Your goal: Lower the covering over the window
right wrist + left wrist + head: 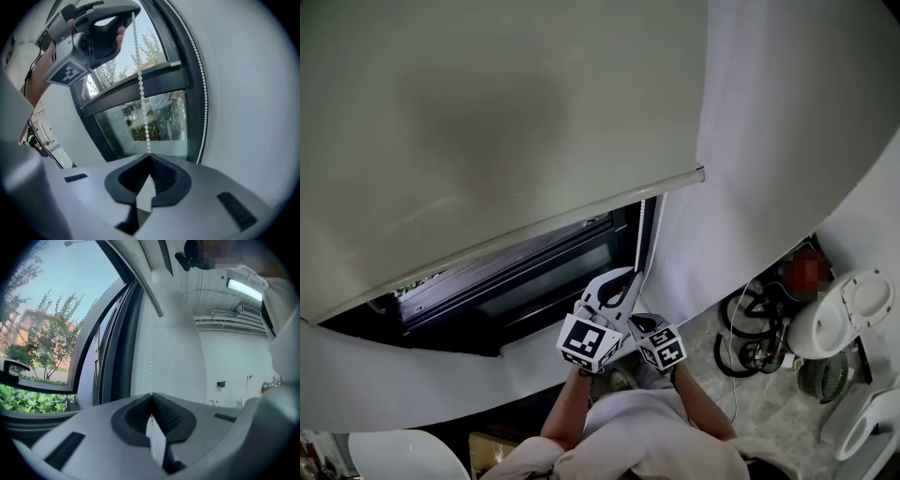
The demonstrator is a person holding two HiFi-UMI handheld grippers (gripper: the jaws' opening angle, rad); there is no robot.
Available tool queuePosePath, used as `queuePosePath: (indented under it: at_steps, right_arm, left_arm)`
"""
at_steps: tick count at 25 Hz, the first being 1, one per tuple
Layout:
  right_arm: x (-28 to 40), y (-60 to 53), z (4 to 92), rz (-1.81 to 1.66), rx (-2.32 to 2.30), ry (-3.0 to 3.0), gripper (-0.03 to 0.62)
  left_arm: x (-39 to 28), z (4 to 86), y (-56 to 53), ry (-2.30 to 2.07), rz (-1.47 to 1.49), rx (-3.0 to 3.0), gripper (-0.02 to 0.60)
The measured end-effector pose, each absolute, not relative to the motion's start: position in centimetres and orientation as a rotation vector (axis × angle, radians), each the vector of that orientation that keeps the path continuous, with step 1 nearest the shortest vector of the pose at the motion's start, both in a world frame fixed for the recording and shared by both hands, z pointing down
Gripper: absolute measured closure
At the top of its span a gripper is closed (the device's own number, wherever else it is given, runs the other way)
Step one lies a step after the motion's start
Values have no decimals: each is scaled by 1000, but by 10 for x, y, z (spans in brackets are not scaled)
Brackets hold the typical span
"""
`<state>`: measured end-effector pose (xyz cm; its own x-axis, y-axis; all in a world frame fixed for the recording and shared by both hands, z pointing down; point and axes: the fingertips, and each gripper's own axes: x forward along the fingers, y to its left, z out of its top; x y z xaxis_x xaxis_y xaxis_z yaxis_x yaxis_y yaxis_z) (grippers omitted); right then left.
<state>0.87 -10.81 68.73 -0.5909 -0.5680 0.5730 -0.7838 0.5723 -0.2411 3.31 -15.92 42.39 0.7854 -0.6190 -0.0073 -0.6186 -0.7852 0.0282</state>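
Tightly on bead chain point(140, 89) — left gripper point(151, 395), right gripper point(149, 156)

i count one window point(516, 281). over the window hangs one roller blind point(487, 141), with one bottom bar point(581, 217). at the window's right edge there is one bead chain point(140, 93), which i see as two runs side by side. in front of the window i have two grippers, the left gripper point(151, 397) and the right gripper point(150, 157), and two marker cubes point(591, 342), one on each. right of the window, lower down, lies one tangle of black cable point(741, 328); i cannot count its loops.
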Motion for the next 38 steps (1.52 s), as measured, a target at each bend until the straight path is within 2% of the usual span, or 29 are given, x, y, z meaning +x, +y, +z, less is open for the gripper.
queuePosePath:
  at_steps: [13,18,23,26,38]
  right_arm:
    - [11,-102,669,603,1115,-2400,594]
    - [19,-109,622,538,1167,-2473,587]
    - [21,-106,574,496,1201,-2571,500]
    - [25,-107,543,407,1234,-2612,474]
    - [30,-125,402,-15,1355,-2783,471]
  left_arm:
    - [33,481,-151,-1006,100,2875,568]
    - [34,497,-155,-1011,141,2848,568]
    - [26,511,-151,-1030,156,2832,568]
    - [24,518,-149,-1036,149,2826,568]
    - [25,530,-148,-1031,193,2833,568]
